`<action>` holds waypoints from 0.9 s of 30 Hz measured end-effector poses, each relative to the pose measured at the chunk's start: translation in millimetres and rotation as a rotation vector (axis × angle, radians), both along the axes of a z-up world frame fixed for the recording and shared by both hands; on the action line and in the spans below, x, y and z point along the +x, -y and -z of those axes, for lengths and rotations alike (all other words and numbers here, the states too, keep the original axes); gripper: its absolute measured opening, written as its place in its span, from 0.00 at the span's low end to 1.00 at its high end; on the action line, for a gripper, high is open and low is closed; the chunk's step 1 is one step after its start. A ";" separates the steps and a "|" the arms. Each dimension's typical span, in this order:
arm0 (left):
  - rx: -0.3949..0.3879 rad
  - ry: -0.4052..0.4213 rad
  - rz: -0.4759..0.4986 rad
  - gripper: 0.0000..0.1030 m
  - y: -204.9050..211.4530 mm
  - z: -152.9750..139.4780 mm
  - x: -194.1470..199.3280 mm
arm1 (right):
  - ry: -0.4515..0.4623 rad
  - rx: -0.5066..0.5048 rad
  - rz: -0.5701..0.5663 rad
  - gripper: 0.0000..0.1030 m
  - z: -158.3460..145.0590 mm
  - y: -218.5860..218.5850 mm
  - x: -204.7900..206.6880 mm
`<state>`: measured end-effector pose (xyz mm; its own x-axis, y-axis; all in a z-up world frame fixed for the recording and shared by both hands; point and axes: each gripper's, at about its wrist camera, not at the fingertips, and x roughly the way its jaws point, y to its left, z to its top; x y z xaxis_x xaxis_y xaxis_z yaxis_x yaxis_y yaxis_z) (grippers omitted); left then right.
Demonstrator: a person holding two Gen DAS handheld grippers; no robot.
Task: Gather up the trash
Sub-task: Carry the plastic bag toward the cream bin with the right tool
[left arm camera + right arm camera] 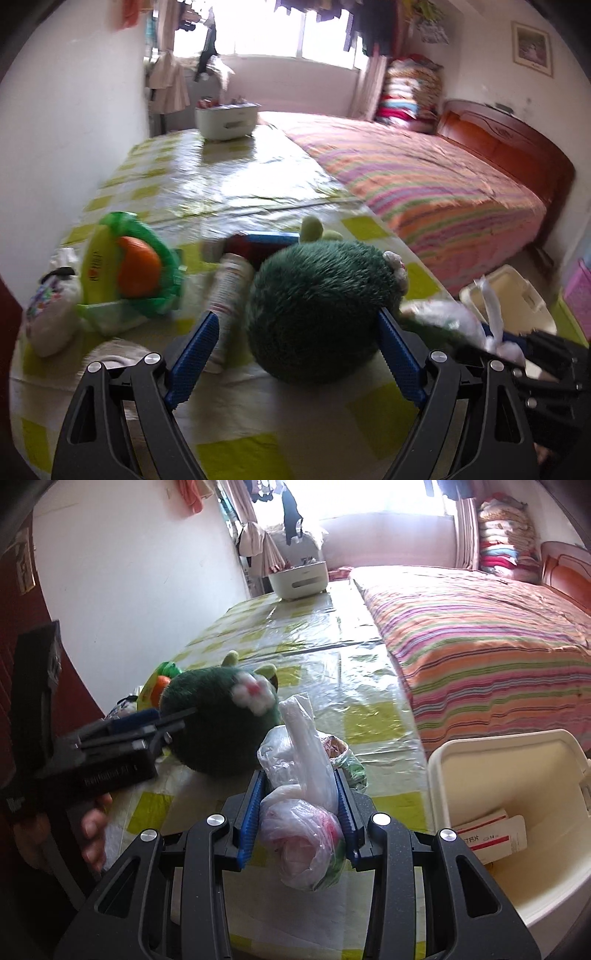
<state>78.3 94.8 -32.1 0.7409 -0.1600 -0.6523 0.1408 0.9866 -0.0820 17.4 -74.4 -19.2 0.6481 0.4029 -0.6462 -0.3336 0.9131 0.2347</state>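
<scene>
My right gripper is shut on a knotted clear plastic trash bag, held just above the table edge; the bag also shows in the left wrist view. A cream waste bin stands to its right on the floor, with a red-and-white carton inside. My left gripper is open, its blue fingers on either side of a dark green plush toy, with a white tube between the left finger and the toy. The left gripper also shows in the right wrist view.
A green and yellow toy with an orange ball, a small patterned pouch and a red-blue box lie on the plastic-covered checked table. A white tub stands at the far end. A striped bed is to the right.
</scene>
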 end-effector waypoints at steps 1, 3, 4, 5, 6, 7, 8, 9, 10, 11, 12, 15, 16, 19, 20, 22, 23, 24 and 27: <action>-0.003 -0.009 0.014 0.80 3.9 2.1 0.2 | 0.001 0.002 0.002 0.35 -0.6 1.2 -0.3; -0.010 -0.016 0.035 0.80 11.1 6.0 0.7 | 0.001 0.005 0.008 0.35 -0.1 2.2 -1.3; -0.015 -0.017 0.039 0.80 13.3 7.7 1.0 | 0.003 0.009 0.012 0.35 -0.8 3.5 -1.6; -0.023 -0.019 0.043 0.80 15.2 9.4 1.5 | 0.005 0.013 0.016 0.35 -1.1 4.6 -2.5; -0.032 -0.020 0.043 0.80 16.4 10.4 2.1 | 0.007 0.016 0.020 0.35 -0.9 6.1 -3.7; -0.040 -0.020 0.043 0.74 17.8 11.5 2.7 | 0.010 0.020 0.027 0.35 -1.8 7.8 -4.2; -0.059 -0.017 0.057 0.66 19.3 12.3 3.0 | 0.014 0.025 0.034 0.35 -3.2 9.7 -5.4; -0.055 -0.008 0.050 0.65 20.2 11.9 2.6 | 0.018 0.030 0.040 0.35 -2.7 12.6 -1.9; -0.049 -0.001 0.047 0.62 21.3 11.4 2.6 | 0.022 0.033 0.047 0.35 -3.6 14.7 -2.2; -0.036 0.009 0.050 0.60 23.7 11.2 1.0 | 0.025 0.038 0.056 0.35 -3.3 17.7 -1.2; -0.024 0.019 0.052 0.59 26.0 10.8 -0.1 | 0.029 0.044 0.066 0.35 -4.2 20.7 -2.8; -0.013 0.038 0.047 0.56 29.0 9.9 -4.2 | 0.042 0.067 0.096 0.35 -7.4 31.3 -4.6; -0.009 0.043 0.046 0.56 29.5 10.0 -5.0 | 0.048 0.077 0.108 0.35 -8.5 35.3 -5.3; -0.014 0.056 0.041 0.56 29.6 9.0 -7.6 | 0.063 0.101 0.142 0.35 -11.3 45.8 -6.2; -0.021 0.064 0.043 0.56 29.7 7.5 -9.1 | 0.069 0.107 0.153 0.35 -12.3 49.3 -6.3; -0.026 0.071 0.045 0.56 30.1 5.3 -10.0 | 0.077 0.115 0.172 0.35 -13.2 54.9 -5.4; -0.029 0.075 0.047 0.56 31.1 3.2 -10.8 | 0.079 0.121 0.180 0.35 -13.7 57.8 -5.2; -0.032 0.080 0.051 0.56 32.4 1.3 -11.8 | 0.080 0.125 0.186 0.35 -13.7 60.2 -4.5; -0.033 0.097 0.067 0.56 40.3 -3.4 -15.1 | 0.081 0.125 0.204 0.35 -12.7 66.7 -4.2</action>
<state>63.2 54.5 -28.7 0.7871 -0.2319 -0.5716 0.2154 0.9716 -0.0975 13.3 -141.1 -6.6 0.7722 0.3316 -0.5420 -0.1673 0.9290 0.3300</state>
